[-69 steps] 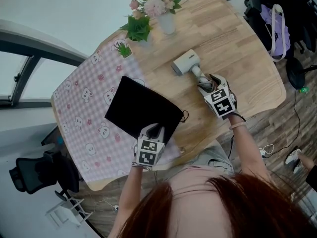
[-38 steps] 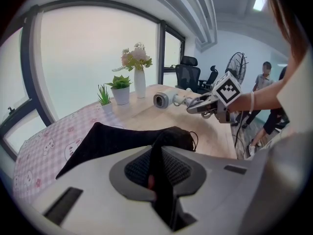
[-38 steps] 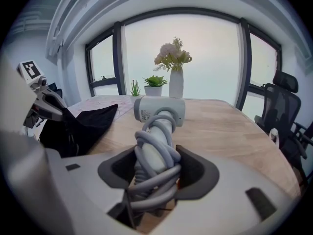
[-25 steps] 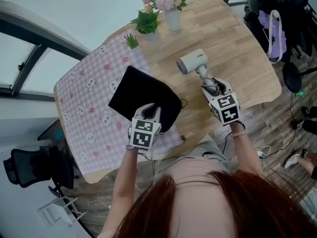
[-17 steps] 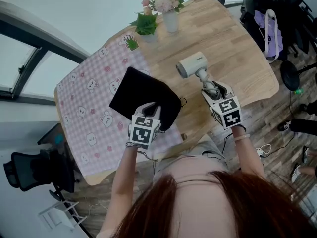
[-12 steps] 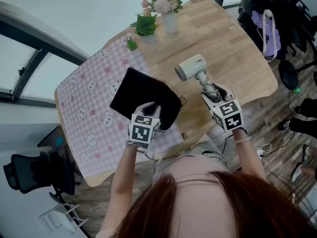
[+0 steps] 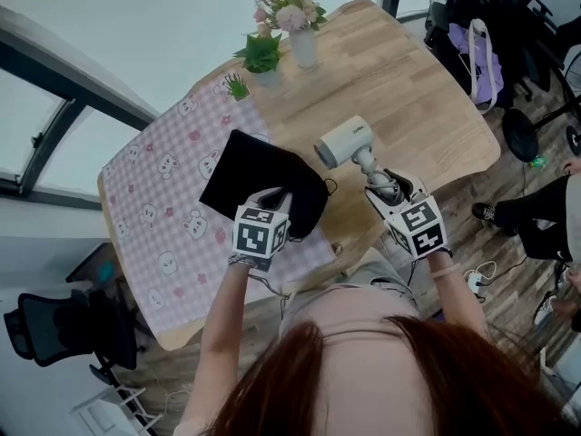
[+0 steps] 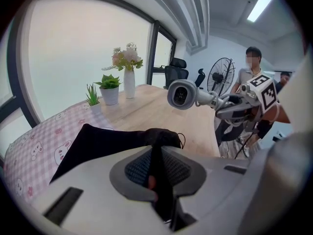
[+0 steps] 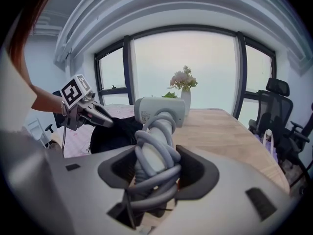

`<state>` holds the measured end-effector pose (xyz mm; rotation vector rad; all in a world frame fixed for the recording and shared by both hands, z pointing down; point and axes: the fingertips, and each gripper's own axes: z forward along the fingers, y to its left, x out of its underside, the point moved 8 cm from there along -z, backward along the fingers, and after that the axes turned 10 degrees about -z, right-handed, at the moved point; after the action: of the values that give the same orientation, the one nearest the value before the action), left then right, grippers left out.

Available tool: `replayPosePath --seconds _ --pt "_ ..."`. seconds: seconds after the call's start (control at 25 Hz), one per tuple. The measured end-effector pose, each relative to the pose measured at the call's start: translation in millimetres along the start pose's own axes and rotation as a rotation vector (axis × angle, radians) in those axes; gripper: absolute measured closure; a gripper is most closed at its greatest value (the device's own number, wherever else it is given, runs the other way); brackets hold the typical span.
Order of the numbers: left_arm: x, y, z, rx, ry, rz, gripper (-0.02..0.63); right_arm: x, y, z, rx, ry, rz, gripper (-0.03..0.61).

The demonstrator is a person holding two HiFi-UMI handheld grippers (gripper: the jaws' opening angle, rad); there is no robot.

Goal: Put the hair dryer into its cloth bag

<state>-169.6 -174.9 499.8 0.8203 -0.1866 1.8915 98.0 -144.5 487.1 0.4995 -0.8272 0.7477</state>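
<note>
The grey-white hair dryer (image 7: 343,142) hangs above the wooden table (image 7: 427,98), its handle wrapped in its cord (image 9: 155,166). My right gripper (image 7: 385,189) is shut on that wrapped handle, nozzle end toward the bag. The black cloth bag (image 7: 263,178) lies flat, half on a pink checked cloth (image 7: 154,198). My left gripper (image 7: 276,202) is shut on the bag's near edge by its mouth, pinching the black fabric (image 8: 157,166). In the left gripper view the hair dryer (image 8: 182,94) floats just right of the bag's bunched opening (image 8: 161,137).
A vase of flowers (image 7: 296,25) and two small potted plants (image 7: 260,58) stand at the table's far edge. A person (image 8: 250,77) stands beyond the table beside a floor fan (image 8: 220,80). An office chair (image 9: 277,112) is at the right.
My right gripper has lifted the hair dryer and carried it left, closer to the bag's mouth. The left gripper stays clamped on the bag.
</note>
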Motion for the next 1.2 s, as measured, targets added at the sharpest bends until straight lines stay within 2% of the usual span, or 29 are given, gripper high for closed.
replayPosePath --seconds 0.28,1.2 --pt "-1 5 -2 0.022 -0.007 -0.03 0.569 6 19 -10 -0.024 0.011 -0.02 0.351" --pt "-5 7 -6 0.059 0.004 -0.032 0.569 25 85 -24 -0.196 0.077 -0.11 0.351"
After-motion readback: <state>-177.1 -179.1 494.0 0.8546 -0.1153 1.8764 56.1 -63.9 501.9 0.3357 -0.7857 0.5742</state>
